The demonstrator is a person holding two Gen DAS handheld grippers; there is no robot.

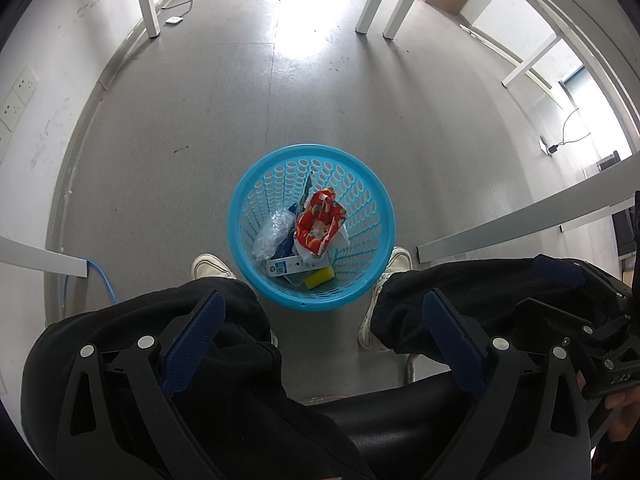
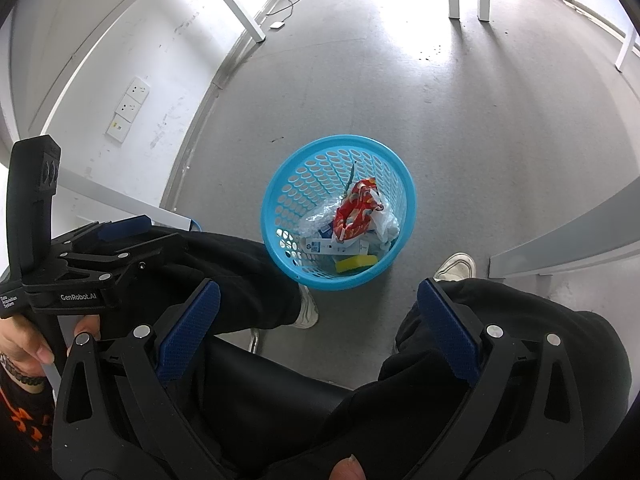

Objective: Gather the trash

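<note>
One round blue perforated plastic basket (image 1: pixel 248 236) stands on the grey floor (image 1: pixel 180 152) between the two white shoes (image 1: pixel 210 266) of a seated person in black trousers (image 1: pixel 224 360). Inside it I count five pieces of trash: one red-and-white printed crumpled wrapper (image 1: pixel 320 220) towards the far right wall, one crumpled clear plastic bag (image 1: pixel 272 232) against the left wall, one thin white plastic bag (image 2: pixel 386 220) by the right wall, one flat white carton with a blue label (image 1: pixel 294 267) near the near rim, and one yellow sponge block (image 1: pixel 319 277) closest to the near rim (other scraps below are too buried to tell).

The left gripper (image 1: pixel 320 344) has its two blue-padded fingers spread wide, holding and touching nothing. The right gripper (image 2: pixel 318 328) is likewise wide apart and empty. Both hover side by side above the person's knees, pointing down at the basket; a hand (image 2: pixel 24 344) grips the left gripper's handle.
</note>
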